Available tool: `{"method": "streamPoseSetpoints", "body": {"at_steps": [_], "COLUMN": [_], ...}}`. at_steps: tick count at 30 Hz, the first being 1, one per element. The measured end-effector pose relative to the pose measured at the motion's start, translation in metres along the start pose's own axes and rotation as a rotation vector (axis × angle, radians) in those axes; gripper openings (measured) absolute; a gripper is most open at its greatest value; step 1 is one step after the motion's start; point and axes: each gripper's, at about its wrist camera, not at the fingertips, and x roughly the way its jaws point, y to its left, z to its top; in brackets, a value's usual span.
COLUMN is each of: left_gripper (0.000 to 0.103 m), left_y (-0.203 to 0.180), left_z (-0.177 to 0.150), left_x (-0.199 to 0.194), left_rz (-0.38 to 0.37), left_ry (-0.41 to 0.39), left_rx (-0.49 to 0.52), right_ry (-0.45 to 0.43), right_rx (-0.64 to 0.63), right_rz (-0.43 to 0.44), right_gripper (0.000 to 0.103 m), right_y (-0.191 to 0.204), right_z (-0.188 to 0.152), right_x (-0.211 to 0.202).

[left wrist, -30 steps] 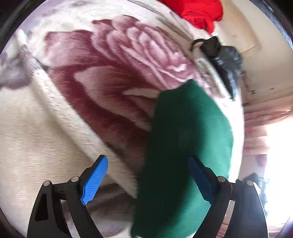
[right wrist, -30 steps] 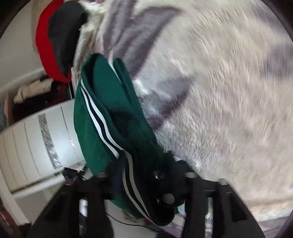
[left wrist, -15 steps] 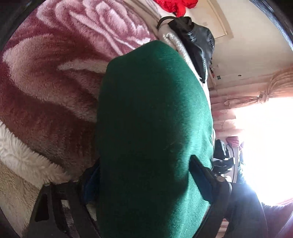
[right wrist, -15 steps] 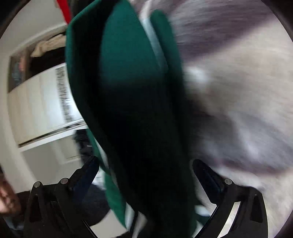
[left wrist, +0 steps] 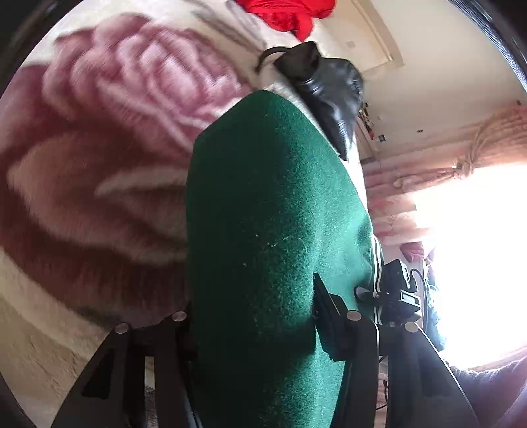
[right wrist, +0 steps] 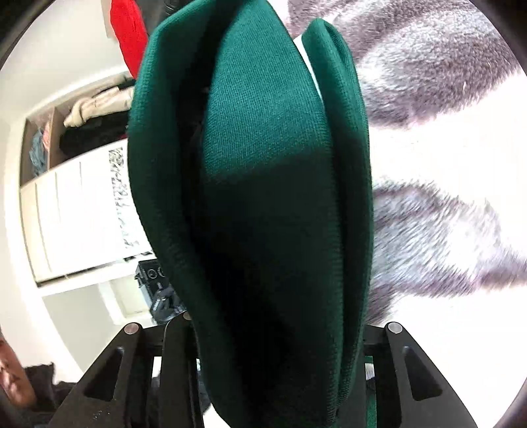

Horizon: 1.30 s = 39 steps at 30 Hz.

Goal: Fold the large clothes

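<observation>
A dark green garment (left wrist: 273, 197), folded into a thick bundle with white stripes at one edge, lies on a fleece blanket (left wrist: 98, 148) with a big rose print. My left gripper (left wrist: 253, 306) is closing on one end of it, and its right finger (left wrist: 324, 306) presses into the cloth while the other is hidden behind the fold. In the right wrist view the same green garment (right wrist: 263, 131) shows several stacked folds. My right gripper (right wrist: 276, 322) is closing around that end, with both pads buried in the fabric.
A red garment (left wrist: 286, 13) and a black bag (left wrist: 329, 85) lie at the blanket's far edge. A tied curtain (left wrist: 471, 154) hangs by a bright window. A white wardrobe (right wrist: 82, 210) with clothes on a shelf stands left of the bed. A person is at the lower left.
Both grippers went from wide open around the green garment to closed in on it. The right one swept along the bed to the bundle's end; the left view shifted toward the window.
</observation>
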Motion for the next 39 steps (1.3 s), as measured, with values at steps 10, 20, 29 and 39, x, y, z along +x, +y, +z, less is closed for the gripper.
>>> {"method": "streamPoseSetpoints", "body": {"at_steps": [10, 20, 29, 39], "left_gripper": [0.047, 0.047, 0.056, 0.069], "left_y": [-0.112, -0.158, -0.083, -0.142], "left_z": [0.136, 0.33, 0.373, 0.346], "left_x": [-0.004, 0.053, 0.152, 0.105], "left_rz": [-0.063, -0.115, -0.02, 0.314], "left_ry": [-0.01, -0.082, 0.019, -0.074], "left_rx": [0.19, 0.275, 0.209, 0.302], "right_ry": [-0.139, -0.271, -0.23, -0.3], "right_rx": [-0.092, -0.237, -0.128, -0.185], "right_rz": [0.028, 0.008, -0.099, -0.497], "right_gripper": [0.038, 0.038, 0.038, 0.085], "right_y": [0.122, 0.244, 0.197, 0.273], "right_z": [0.051, 0.209, 0.344, 0.31], "right_x": [-0.033, -0.133, -0.07, -0.03]}}
